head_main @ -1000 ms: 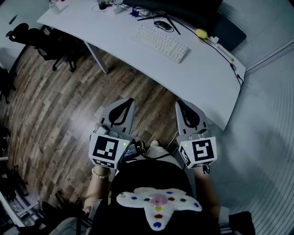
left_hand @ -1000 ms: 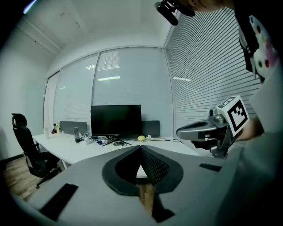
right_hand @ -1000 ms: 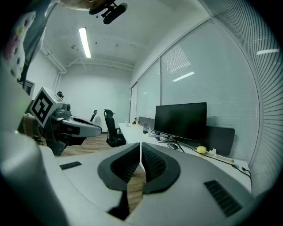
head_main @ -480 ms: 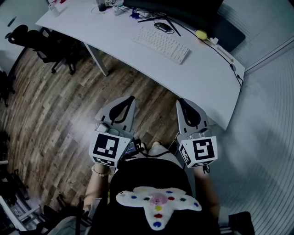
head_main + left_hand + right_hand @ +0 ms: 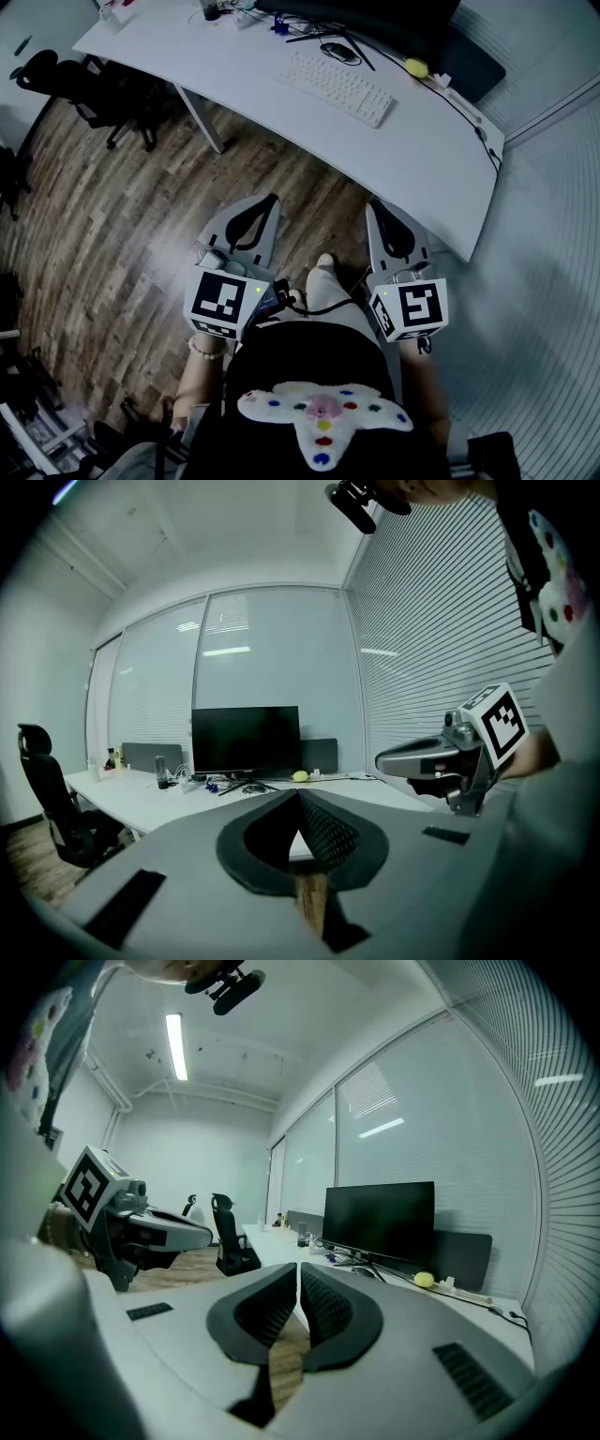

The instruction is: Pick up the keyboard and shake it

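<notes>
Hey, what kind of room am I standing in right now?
Most likely an office: a long white desk carrying a white keyboard and a dark monitor, a black office chair beside it, and glass partition walls behind.

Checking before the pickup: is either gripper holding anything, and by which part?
Nothing is held. Left gripper and right gripper are both shut and empty; the keyboard lies untouched on the desk.

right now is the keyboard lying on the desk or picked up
Lying down, not picked up: the keyboard sits flat on the white desk; the left tongs and right tongs are shut and empty, short of it.
</notes>
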`<state>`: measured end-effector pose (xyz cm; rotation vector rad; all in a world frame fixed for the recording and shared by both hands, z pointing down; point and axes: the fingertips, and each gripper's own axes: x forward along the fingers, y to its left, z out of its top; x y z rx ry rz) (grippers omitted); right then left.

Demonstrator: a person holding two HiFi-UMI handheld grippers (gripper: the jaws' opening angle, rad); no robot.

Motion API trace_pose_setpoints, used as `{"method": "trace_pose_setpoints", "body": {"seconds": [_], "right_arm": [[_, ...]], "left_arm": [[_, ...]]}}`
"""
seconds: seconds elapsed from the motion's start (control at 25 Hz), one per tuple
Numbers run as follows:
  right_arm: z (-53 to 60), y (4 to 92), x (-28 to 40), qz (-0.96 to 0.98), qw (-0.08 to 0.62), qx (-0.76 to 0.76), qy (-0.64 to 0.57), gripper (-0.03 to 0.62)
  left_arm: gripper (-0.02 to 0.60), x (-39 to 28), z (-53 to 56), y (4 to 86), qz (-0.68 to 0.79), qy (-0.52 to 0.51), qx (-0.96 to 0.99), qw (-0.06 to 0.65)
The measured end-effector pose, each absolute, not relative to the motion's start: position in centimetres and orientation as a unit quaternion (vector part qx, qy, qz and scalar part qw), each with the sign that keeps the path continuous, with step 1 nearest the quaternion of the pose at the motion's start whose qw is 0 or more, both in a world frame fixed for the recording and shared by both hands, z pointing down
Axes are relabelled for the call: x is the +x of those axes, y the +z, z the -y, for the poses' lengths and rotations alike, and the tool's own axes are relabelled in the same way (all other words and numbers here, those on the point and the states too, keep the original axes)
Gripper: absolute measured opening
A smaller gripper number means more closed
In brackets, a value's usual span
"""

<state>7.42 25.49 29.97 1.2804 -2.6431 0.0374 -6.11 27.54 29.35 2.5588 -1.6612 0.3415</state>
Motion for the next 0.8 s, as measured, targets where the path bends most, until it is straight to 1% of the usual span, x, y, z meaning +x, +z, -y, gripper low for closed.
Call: {"method": "trace_pose_setpoints", "body": {"seconds": [0.32, 0.56, 0.8], "right_arm": [[-23.4, 30.0, 7.3, 0.897, 0.100, 0.430, 0.014, 0.038], [-21.6, 29.4, 5.8, 0.908, 0.094, 0.408, 0.007, 0.038], [-17.1, 29.1, 5.6, 0.914, 0.091, 0.395, 0.003, 0.038]], "left_arm": [[0.015, -6.5, -26.1, 29.1, 0.552, 0.112, 0.826, 0.031], [0.017, -7.5, -25.1, 28.6, 0.566, 0.116, 0.816, 0.029], [0.015, -7.5, -21.2, 28.3, 0.579, 0.114, 0.807, 0.030]]}}
